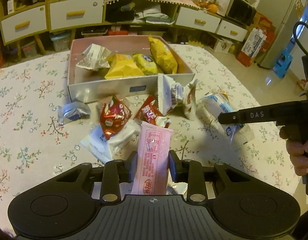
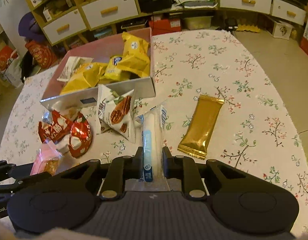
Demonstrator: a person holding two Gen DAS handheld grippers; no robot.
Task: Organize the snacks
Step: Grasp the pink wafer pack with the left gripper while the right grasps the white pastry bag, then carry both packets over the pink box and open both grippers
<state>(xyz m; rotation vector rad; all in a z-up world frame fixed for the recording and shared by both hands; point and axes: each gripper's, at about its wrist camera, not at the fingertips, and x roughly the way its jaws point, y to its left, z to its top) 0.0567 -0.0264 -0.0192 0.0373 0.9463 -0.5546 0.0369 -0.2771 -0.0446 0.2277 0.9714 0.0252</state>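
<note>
Mid-pickup now, left claw (image 1: 153,165) clenched on the flat pink plastic snack packet (image 1: 154,156), right claw (image 2: 153,160) clenched on the long white-and-blue wrapped stick (image 2: 152,138), both above the floral table (image 2: 244,80), probably next carrying to the shallow pink-lined cardboard box (image 1: 106,91).

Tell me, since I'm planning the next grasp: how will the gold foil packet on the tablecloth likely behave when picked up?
The gold foil packet lies flat and thin, so it is probably light and may flex somewhat. Its glossy wrapper looks slippery, so fingers could slide. Lying flat on the soft tablecloth, it seems unlikely to roll, but getting under an edge may be awkward.
</note>
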